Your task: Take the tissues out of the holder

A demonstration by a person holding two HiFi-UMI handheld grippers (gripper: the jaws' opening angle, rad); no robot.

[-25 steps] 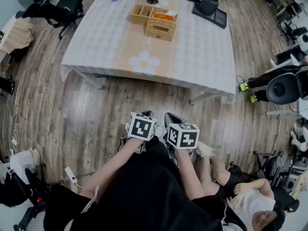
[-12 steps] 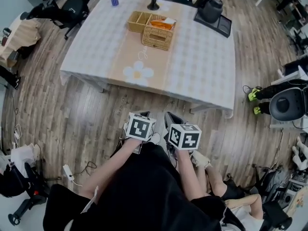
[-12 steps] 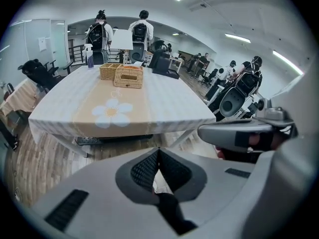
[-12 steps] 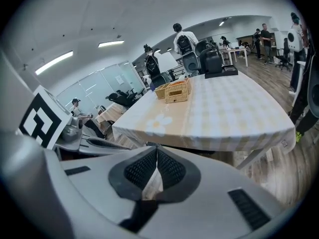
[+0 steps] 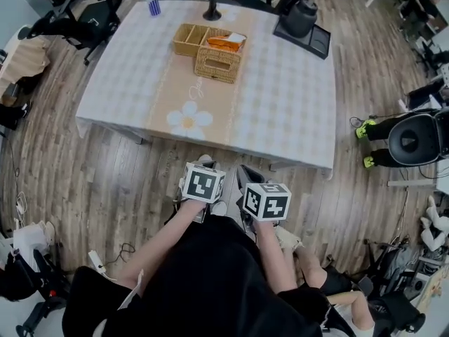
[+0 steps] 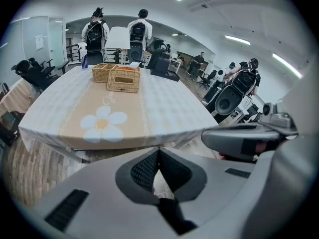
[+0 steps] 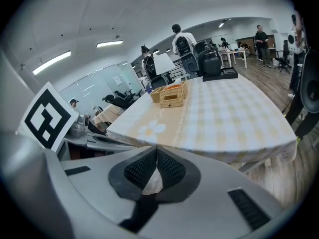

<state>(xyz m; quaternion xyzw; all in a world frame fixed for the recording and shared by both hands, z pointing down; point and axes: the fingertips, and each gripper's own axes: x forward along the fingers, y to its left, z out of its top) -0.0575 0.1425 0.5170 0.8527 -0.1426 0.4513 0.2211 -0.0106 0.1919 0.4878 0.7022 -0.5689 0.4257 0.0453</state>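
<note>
The head view looks steeply down from above the person, with the table under a pale checked cloth [image 5: 280, 97] near at 12 o'clock. Both gripper views sit low, looking past their own jaws across that table from off its near edge. All three share the rectangular woven wicker holder [image 5: 217, 63] [image 6: 123, 79] [image 7: 172, 97], between 11 and 12 o'clock.

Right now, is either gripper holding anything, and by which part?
Nothing is held. The left gripper and right gripper are both shut and empty, short of the table; the tissues sit in the wicker holder.
</note>
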